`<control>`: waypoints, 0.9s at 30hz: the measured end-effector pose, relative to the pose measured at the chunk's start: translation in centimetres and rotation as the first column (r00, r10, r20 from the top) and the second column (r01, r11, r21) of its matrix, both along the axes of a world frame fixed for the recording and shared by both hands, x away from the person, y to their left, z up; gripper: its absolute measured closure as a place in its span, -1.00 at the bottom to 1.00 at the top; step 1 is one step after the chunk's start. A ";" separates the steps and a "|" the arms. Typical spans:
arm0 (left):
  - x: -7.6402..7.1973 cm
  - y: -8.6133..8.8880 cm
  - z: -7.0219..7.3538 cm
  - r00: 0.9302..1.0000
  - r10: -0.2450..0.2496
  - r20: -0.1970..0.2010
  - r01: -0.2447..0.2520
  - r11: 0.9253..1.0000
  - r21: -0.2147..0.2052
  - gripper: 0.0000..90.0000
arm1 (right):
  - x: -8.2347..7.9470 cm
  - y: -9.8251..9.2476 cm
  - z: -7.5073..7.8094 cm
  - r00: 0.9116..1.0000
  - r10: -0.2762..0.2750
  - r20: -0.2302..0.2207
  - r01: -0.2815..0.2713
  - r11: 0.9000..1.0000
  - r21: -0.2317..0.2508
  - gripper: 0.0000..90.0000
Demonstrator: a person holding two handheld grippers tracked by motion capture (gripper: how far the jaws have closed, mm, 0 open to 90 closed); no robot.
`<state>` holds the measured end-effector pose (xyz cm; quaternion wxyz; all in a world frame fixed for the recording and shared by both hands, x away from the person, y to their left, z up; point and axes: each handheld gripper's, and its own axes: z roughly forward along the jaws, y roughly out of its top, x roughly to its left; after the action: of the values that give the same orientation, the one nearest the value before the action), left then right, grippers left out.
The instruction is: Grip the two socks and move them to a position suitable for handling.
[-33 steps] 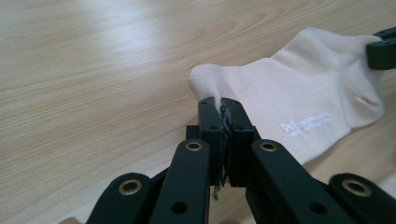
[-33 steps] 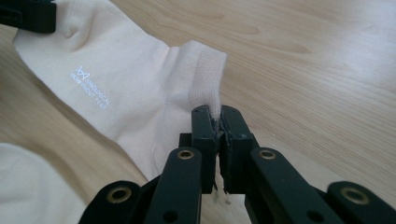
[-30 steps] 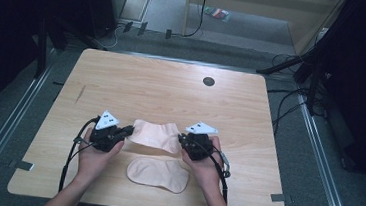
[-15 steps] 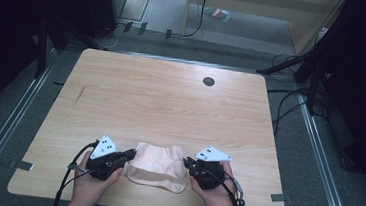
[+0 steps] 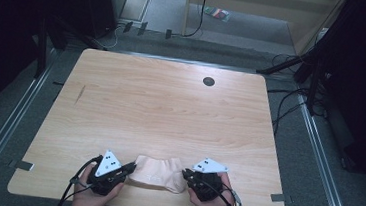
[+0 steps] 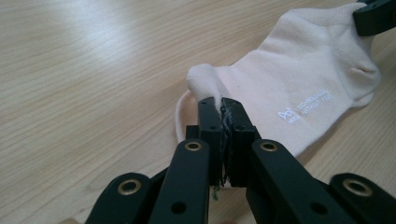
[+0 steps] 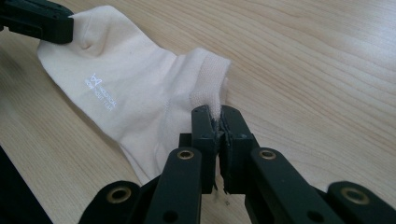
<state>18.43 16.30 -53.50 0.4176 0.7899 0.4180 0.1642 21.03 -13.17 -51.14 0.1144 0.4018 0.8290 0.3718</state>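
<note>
Cream sock [image 5: 157,173] at the counter's [image 5: 170,107] near edge: soft, light, limp. I pinch its ends with left hand-held gripper [image 6: 223,106] and right hand-held gripper [image 7: 219,114], both clamped on fabric; edge grips suit it best.

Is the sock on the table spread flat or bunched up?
Spread flat: the sock lies stretched on the table between the left gripper and right gripper, each shut on one end.

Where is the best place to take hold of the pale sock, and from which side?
Grip the cream cotton sock at its two ends, one tongs from each side: it lies flat, and there the left tongs and right tongs each pinch a raised fold.
</note>
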 end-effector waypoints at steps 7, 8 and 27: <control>0.1 -0.2 -0.6 1.000 -0.010 -0.019 0.011 1.000 0.027 0.93 | 0.1 -0.1 -0.7 1.000 -0.015 -0.004 0.015 1.000 -0.008 0.87; 0.1 -0.3 -0.7 1.000 -0.016 -0.021 0.017 0.999 0.034 0.89 | 0.2 -0.1 -0.8 1.000 -0.016 -0.004 0.016 1.000 -0.006 0.76; 1.2 -0.4 -1.3 1.000 0.004 0.014 -0.005 1.000 0.024 0.93 | -0.7 2.3 -1.8 0.996 -0.074 0.043 0.073 0.997 0.032 1.00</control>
<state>19.59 15.93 -54.81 0.4106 0.7927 0.4148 0.1758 20.36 -10.91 -52.98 0.1404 0.4253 0.8053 0.3886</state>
